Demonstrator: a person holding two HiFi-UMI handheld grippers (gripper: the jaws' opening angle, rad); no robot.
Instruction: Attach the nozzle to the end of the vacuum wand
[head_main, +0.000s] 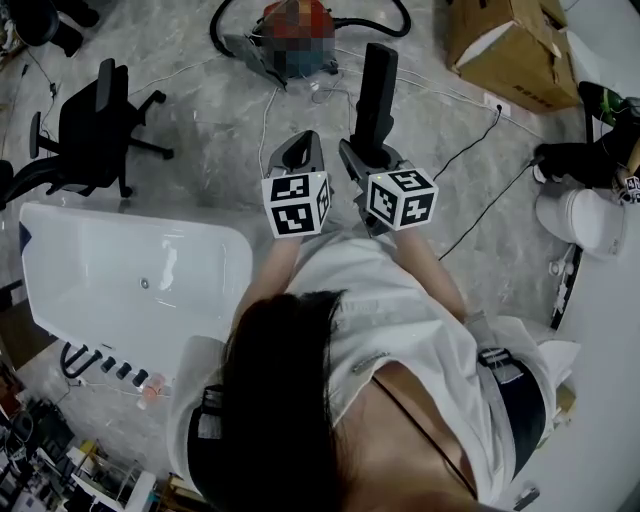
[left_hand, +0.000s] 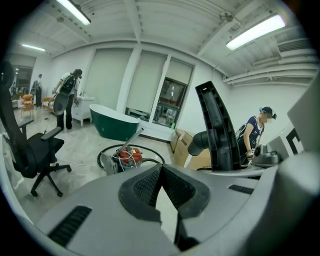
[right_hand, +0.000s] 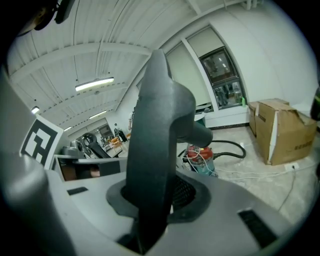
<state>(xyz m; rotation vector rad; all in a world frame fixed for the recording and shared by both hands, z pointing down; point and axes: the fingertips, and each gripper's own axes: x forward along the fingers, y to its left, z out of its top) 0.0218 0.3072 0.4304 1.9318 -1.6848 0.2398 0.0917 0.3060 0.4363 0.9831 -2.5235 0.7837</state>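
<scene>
The nozzle (head_main: 375, 92) stands upright, clamped between the jaws of the right gripper (head_main: 362, 160); the left gripper (head_main: 300, 152), just beside it at nine o'clock, is closed on nothing; by my reading the joining is not yet begun; the vacuum (left_hand: 127, 157) sits on the floor well ahead at twelve o'clock, its wand (left_hand: 134, 137) leaning upward; the wand's end is too small to make out, and a mosaic patch covers the vacuum in the head view.

White bathtub (head_main: 130, 212), black office chair (head_main: 88, 125) — cardboard box (head_main: 505, 40)
</scene>
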